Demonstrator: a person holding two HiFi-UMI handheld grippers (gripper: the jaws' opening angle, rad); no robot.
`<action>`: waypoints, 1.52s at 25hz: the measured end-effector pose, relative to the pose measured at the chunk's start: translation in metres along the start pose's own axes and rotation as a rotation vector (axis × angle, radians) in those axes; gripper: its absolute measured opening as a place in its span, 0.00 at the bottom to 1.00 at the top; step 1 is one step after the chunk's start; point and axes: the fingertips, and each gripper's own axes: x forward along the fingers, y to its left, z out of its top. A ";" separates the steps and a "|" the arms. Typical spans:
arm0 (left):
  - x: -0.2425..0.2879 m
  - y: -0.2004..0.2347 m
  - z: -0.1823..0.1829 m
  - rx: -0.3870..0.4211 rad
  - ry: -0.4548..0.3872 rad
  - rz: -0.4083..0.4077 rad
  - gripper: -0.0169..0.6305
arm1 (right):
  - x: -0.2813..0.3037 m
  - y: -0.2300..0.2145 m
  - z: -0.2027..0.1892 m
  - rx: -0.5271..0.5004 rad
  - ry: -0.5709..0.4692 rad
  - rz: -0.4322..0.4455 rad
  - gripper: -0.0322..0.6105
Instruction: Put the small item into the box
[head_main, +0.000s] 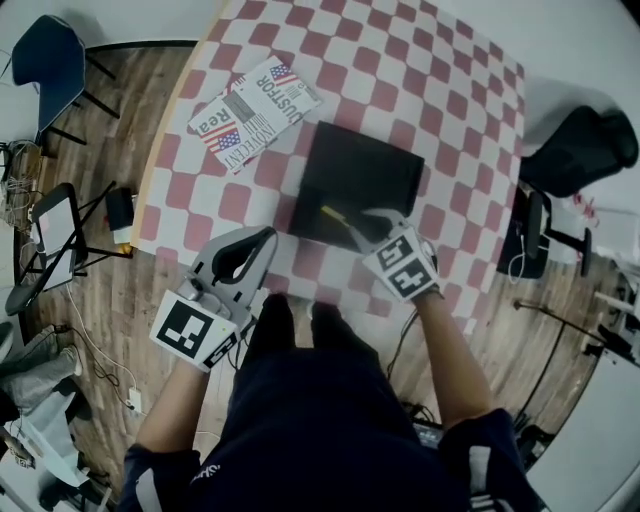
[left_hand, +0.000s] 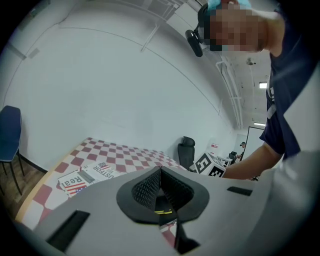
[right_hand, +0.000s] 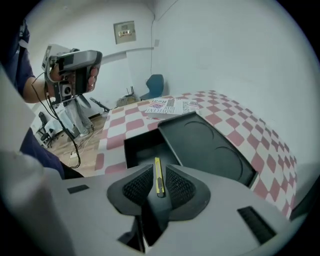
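A small yellow utility knife (right_hand: 158, 177) shows in the gap between the jaws of my right gripper (right_hand: 159, 167), over the open tray of the black box (right_hand: 142, 147). A thin dark gap runs along each side of the knife, so the pads do not press on it. Whether it rests on the tray floor I cannot tell. In the head view the knife (head_main: 335, 215) lies over the box (head_main: 365, 170), just ahead of the right gripper (head_main: 368, 222). My left gripper (head_main: 268, 236) hangs at the table's near edge, shut and empty, its pads (left_hand: 150, 187) meeting at the tips.
The box's lid (right_hand: 210, 145) lies open to the right of the tray. A printed magazine (head_main: 255, 112) lies on the red-and-white checkered table (head_main: 400, 60) behind the box. A black office chair (head_main: 580, 150), a blue chair (head_main: 50, 60) and cables stand on the wood floor around.
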 end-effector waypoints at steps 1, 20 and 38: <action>0.000 -0.003 0.004 0.008 -0.003 -0.005 0.08 | -0.007 -0.001 0.003 0.012 -0.024 -0.006 0.19; -0.008 -0.046 0.058 0.138 -0.050 -0.079 0.08 | -0.144 0.011 0.077 0.083 -0.426 -0.162 0.10; -0.004 -0.070 0.071 0.188 -0.057 -0.149 0.08 | -0.196 0.031 0.075 0.125 -0.555 -0.222 0.09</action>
